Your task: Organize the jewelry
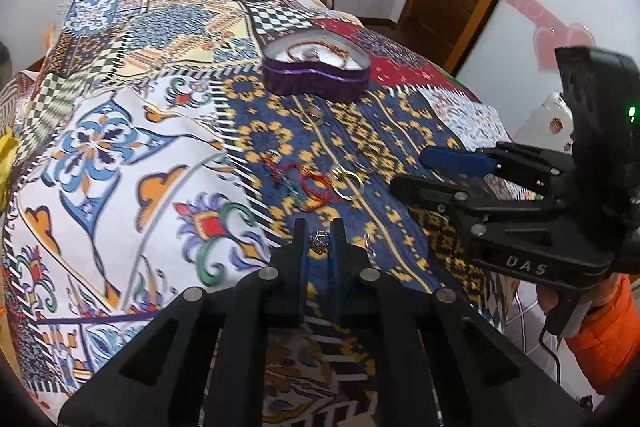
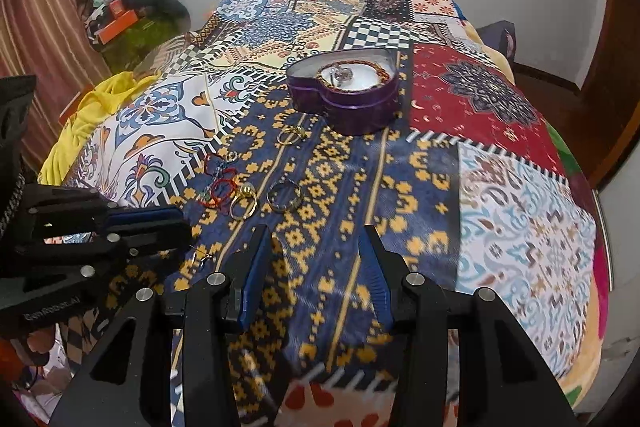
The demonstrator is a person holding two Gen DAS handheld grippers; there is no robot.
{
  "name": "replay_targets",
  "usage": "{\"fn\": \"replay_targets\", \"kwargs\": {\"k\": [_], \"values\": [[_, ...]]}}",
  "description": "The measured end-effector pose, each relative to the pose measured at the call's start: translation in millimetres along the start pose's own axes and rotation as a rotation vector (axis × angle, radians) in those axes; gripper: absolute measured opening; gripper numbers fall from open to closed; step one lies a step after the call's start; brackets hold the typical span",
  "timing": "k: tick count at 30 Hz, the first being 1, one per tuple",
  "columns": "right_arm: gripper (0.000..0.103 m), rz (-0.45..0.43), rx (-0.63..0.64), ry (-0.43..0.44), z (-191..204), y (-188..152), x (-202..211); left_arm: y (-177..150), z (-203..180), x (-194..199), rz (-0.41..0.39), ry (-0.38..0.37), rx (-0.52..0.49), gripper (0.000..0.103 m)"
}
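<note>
The left gripper [image 1: 319, 227] pinches a small silver trinket [image 1: 319, 241] between nearly closed fingers, nearest of all, low over the patterned bedspread [image 2: 520, 227]. The right gripper [image 2: 316, 239] hangs spread and empty just to its right. Beyond lie the red cord bracelet [image 1: 306, 183], a gold ring [image 2: 244, 205] and a dark ring [image 2: 285, 198]. Farther off, straight ahead and slightly right of the left gripper, sits the purple heart-shaped box [image 1: 316, 67], open, so the carry likely runs forward.

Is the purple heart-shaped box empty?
No, the purple heart-shaped box already holds jewelry: a ring on its white lining and a beaded strand along the inner wall.
</note>
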State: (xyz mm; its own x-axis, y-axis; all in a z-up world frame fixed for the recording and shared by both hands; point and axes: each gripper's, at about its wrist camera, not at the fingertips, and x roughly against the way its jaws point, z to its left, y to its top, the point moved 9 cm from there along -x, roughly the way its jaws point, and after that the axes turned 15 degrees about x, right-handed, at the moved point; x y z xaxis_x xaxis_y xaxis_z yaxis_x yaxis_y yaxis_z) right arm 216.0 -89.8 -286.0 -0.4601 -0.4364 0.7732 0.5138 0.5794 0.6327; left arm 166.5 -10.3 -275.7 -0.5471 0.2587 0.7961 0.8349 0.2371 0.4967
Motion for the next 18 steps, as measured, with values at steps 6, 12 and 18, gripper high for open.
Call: {"fn": "replay_targets", "kwargs": {"k": [6, 12, 18], "values": [[0.04, -0.014, 0.03, 0.017, 4.2, 10.7, -12.6, 13.9, 11.4, 5.3, -0.034, 0.022, 0.019, 0.009], [0.019, -0.026, 0.052, 0.03, 5.8, 17.6, -18.8, 24.5, 15.9, 11.1, -0.06, 0.029, 0.031, 0.009], [0.019, -0.048, 0.023, 0.03, -1.1, 20.0, -10.2, 41.0, 11.6, 20.8, -0.101, 0.016, 0.035, 0.009]]}}
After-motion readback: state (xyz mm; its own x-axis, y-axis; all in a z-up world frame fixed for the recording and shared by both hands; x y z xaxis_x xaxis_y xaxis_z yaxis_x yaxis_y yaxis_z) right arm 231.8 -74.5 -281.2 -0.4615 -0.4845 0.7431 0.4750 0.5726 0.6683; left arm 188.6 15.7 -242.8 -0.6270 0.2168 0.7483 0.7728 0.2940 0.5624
